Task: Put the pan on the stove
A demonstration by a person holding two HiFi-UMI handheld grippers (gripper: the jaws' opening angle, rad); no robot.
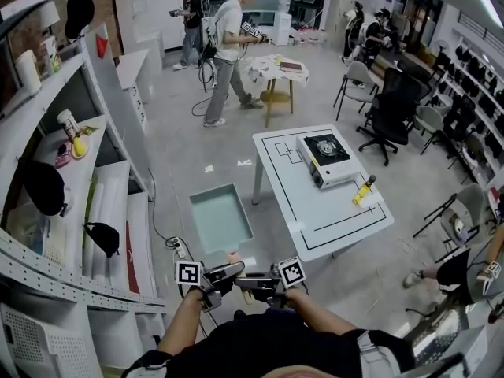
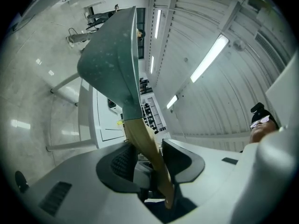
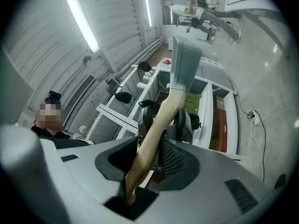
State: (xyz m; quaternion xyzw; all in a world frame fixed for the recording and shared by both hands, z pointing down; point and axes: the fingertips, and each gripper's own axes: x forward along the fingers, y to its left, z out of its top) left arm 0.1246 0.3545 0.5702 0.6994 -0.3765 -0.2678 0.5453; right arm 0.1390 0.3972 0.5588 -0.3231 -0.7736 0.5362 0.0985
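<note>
Head view: a person stands on open floor w/ both grippers low in front of the body. The left gripper (image 1: 228,275) and right gripper (image 1: 257,280) meet tip to tip on the wooden handle (image 1: 233,257) of a teal rectangular pan (image 1: 220,219). The pan juts out just ahead of them, over the floor. The stove (image 1: 327,157) sits on a white table (image 1: 335,223), well ahead of the grippers and off to their right. A yellow item (image 1: 362,189) lies on the table beside the stove.

Left gripper view: the left gripper (image 2: 149,160) pinches the handle (image 2: 145,148) btwn its pads. The pan (image 2: 114,64) rises straight ahead of the jaws, underside showing.

Right gripper view: the right gripper (image 3: 149,155) is clamped on the handle (image 3: 156,129) too, w/ the pan (image 3: 184,64) ahead of it.

Risks: both grips sit close together on a slim, smooth handle w/ the pan's weight far out front, so the pan may droop or twist in the pads. If the hands drift apart, the handle could slide. Near the table, the pan may clip the yellow item or land off-centre on the stove
</note>
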